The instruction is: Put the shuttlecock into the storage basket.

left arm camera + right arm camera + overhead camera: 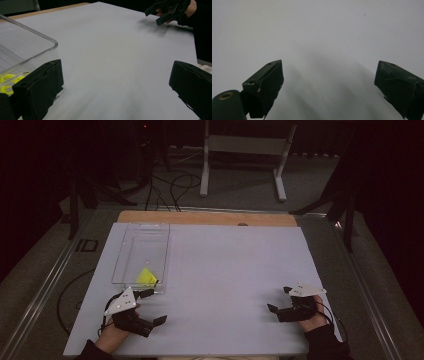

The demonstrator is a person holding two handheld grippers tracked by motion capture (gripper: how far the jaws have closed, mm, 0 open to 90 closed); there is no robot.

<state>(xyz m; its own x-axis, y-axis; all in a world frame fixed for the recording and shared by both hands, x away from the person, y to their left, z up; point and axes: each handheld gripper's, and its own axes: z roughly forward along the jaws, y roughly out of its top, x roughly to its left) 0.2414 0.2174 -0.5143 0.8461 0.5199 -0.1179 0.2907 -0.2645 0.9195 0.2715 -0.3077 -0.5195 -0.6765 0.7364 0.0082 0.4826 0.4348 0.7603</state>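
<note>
**Across a white counter, two empty grippers and one clear tray**

On the counter [215, 285], a broad white sheet covers nearly the whole top, leaving a strip of bare wood along the far edge. Beyond it, on the dim grey floor [240, 195], stand a white frame [245, 150] and some loose dark cables [170, 187].

At the far left of the sheet lies a clear plastic tray [142, 252], long and shallow with rounded corners. Inside it, at the near end, rests a yellow piece [146, 277], roughly triangular from above. The left gripper view brings the tray's near corner close and shows the yellow piece through the wall as an openwork lattice, a detail lost from above.

The left gripper [150, 307] sits just in front of the tray's near end, held in a hand [112, 332] at the bottom edge; its fingers [40, 87] stand wide apart with nothing between them, one just beside the tray wall. The right gripper [279, 300] is well apart at the near right, over bare sheet, fingers [265, 85] likewise spread and empty. The left gripper view also catches the right gripper and its hand from across the sheet.
</note>
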